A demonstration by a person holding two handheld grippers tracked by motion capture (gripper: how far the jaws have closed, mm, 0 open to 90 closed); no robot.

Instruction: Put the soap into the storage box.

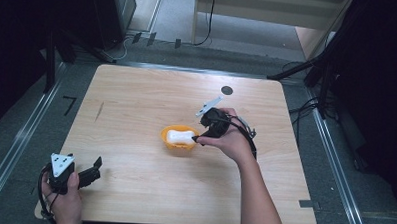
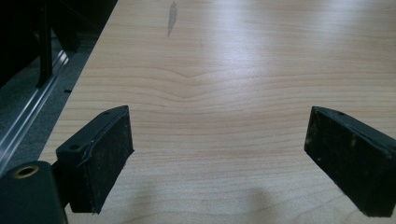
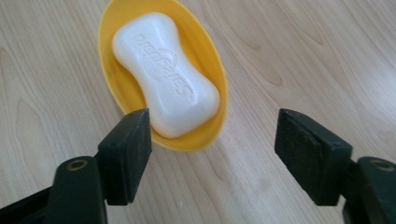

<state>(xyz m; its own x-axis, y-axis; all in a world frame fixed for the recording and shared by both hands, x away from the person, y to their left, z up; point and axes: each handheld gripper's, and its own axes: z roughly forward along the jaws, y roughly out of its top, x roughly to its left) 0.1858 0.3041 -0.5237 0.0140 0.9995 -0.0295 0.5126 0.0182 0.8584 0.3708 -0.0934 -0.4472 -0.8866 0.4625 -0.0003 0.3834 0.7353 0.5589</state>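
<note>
A white bar of soap (image 3: 166,74) lies in a yellow oval dish (image 3: 207,56) on the wooden table. From above, the soap (image 1: 179,136) and dish (image 1: 178,144) sit near the table's middle. My right gripper (image 3: 212,140) hovers just at the dish's near end, open, with nothing between its pads. In the high view the right gripper (image 1: 197,139) is at the dish's right rim, held by a hand. My left gripper (image 1: 94,169) rests at the table's front left corner, open. Its jaws (image 2: 219,154) stand wide over bare wood.
The wooden table (image 1: 137,100) has a dark round mark (image 1: 227,90) near its far edge and a faint streak (image 1: 100,111) at the left. Metal rails and dark stands surround the table.
</note>
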